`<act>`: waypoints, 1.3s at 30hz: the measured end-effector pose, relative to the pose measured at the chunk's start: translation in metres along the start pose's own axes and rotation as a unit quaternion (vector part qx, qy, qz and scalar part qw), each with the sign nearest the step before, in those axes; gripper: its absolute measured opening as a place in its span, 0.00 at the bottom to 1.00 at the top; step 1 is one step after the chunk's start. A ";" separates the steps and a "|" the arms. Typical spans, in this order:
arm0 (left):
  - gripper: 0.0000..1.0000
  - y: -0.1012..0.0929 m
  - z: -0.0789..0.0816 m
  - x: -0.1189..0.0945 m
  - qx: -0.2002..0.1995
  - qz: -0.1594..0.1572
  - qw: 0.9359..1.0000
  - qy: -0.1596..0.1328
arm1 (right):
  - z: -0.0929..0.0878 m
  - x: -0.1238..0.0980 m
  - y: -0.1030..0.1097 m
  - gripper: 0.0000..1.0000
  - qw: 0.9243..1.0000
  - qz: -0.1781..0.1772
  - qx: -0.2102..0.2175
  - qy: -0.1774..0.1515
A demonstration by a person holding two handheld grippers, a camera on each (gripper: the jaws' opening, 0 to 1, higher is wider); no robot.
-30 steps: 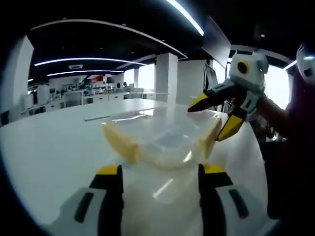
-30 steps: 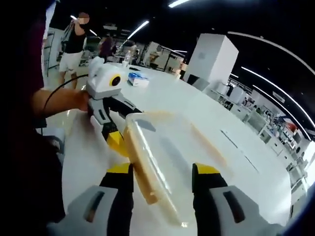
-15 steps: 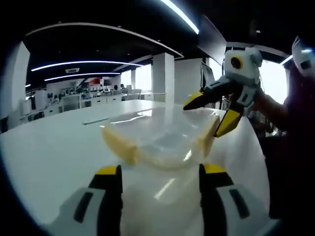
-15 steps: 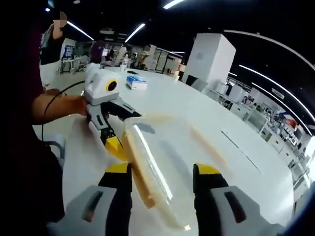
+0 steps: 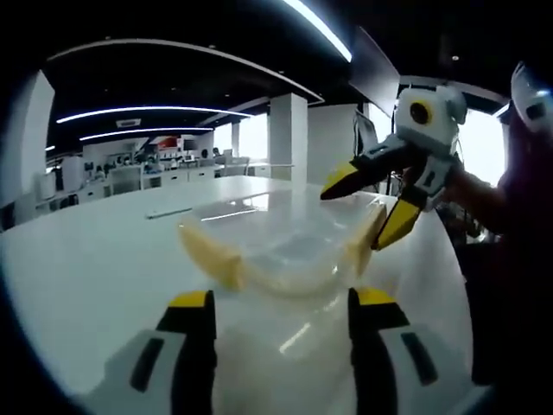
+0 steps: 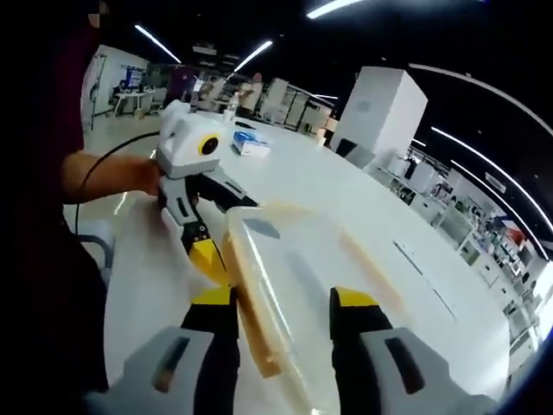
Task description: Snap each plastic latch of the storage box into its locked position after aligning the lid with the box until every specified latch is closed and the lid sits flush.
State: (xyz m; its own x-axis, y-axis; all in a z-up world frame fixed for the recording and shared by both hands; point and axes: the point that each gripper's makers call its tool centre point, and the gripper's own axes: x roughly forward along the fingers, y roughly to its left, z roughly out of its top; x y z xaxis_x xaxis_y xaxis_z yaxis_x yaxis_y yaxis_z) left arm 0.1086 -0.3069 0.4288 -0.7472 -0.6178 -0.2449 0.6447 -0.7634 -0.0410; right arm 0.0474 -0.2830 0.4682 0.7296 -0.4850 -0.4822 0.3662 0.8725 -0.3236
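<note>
A clear storage box (image 5: 276, 235) with its lid on sits on the white table, with pale yellow latches on its left side (image 5: 212, 255) and right side (image 5: 369, 235). In the left gripper view, my left gripper (image 5: 282, 301) stands open just short of the box's near end. My right gripper (image 5: 371, 203) comes in from the right, open, with its jaws on either side of the right latch. In the right gripper view, my right gripper (image 6: 283, 298) is open over a long latch (image 6: 257, 322) on the box (image 6: 302, 259). The left gripper (image 6: 216, 226) is open at the box's far left corner.
The white table (image 6: 363, 190) stretches far beyond the box. A small blue and white pack (image 6: 248, 143) lies on it at the back. A person's forearm (image 6: 108, 177) and a cable are at the left, near the table's edge. A white pillar (image 5: 291, 138) stands behind.
The right gripper has shifted slightly around the box's right latch, still open. The box and the left gripper have stayed in place.
</note>
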 end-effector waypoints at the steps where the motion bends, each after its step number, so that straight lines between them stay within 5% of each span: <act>1: 0.61 0.000 0.000 0.000 0.002 0.000 1.000 0.001 | 0.000 0.001 0.000 0.39 1.000 0.003 0.000 0.000; 25: 0.61 -0.002 0.002 0.001 -0.005 0.000 1.000 -0.003 | 0.004 0.004 0.005 0.25 0.997 0.009 -0.071 -0.013; 39: 0.61 0.001 0.001 0.002 -0.004 -0.001 1.000 -0.002 | 0.005 0.004 0.005 0.22 0.997 0.015 -0.073 -0.021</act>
State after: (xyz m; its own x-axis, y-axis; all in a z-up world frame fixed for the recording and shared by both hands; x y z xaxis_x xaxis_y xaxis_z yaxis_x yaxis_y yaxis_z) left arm 0.1075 -0.3091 0.4292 -0.7492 -0.6166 -0.2417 0.6443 -0.7632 -0.0501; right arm 0.0549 -0.2805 0.4685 0.7630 -0.4537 -0.4604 0.2581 0.8669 -0.4265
